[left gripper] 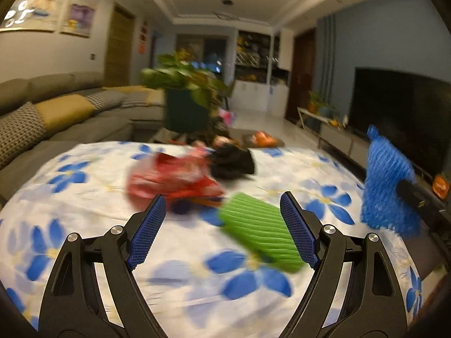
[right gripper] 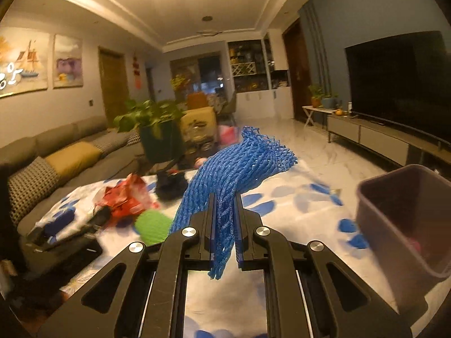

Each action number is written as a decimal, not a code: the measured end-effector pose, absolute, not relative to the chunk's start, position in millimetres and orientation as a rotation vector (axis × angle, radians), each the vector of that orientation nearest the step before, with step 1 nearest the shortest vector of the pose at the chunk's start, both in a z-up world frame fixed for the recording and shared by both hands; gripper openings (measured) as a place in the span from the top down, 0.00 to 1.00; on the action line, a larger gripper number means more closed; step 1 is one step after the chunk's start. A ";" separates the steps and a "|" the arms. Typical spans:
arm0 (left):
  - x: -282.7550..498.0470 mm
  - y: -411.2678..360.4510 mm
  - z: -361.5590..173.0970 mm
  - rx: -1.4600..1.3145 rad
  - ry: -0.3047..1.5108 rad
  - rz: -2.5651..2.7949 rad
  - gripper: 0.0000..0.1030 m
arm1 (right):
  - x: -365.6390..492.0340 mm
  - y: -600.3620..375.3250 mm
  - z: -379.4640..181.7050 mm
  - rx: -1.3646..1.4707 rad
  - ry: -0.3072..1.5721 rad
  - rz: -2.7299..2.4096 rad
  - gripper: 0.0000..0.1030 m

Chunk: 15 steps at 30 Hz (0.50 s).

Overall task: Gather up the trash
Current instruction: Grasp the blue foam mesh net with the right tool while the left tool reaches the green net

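Gripping blue foam net (right gripper: 236,169), no legible writing.

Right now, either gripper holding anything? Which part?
Right gripper is shut on the blue foam net, pinched near one end, which hangs out below the fingers. Left gripper is open and holds nothing; green foam sleeve lies between its fingers.

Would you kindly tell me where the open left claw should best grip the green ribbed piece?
Probably across the green ribbed piece's narrow width, near its close end. It lies flat and slanted between the left claw's jaws, so come from above, wrist turned to its slant.
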<state>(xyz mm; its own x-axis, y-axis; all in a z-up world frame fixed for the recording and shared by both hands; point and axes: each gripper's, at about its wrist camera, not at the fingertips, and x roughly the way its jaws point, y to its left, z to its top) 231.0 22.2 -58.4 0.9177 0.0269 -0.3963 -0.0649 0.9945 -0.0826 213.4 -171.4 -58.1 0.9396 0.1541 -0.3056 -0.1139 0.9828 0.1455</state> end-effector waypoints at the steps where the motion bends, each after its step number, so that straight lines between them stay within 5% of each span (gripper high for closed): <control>1: 237.8 15.0 -61.1 -0.089 0.423 0.037 0.21 | 211.2 -177.6 -57.2 0.132 0.317 0.130 0.89; 11: 289.7 -21.6 -94.1 -0.034 0.614 -0.014 0.21 | 206.3 -211.6 -56.5 0.167 0.297 0.105 0.89; 15: 295.7 -23.0 -100.9 -0.034 0.651 -0.027 0.38 | 206.0 -217.0 -59.6 0.175 0.305 0.106 0.89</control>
<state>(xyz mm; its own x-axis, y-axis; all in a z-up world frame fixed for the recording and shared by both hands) 295.7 -23.0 -100.9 0.7950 -0.0357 -0.6055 0.0143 0.9991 -0.0402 206.0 -217.0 -59.6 0.9484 0.1299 -0.2892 -0.0771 0.9793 0.1870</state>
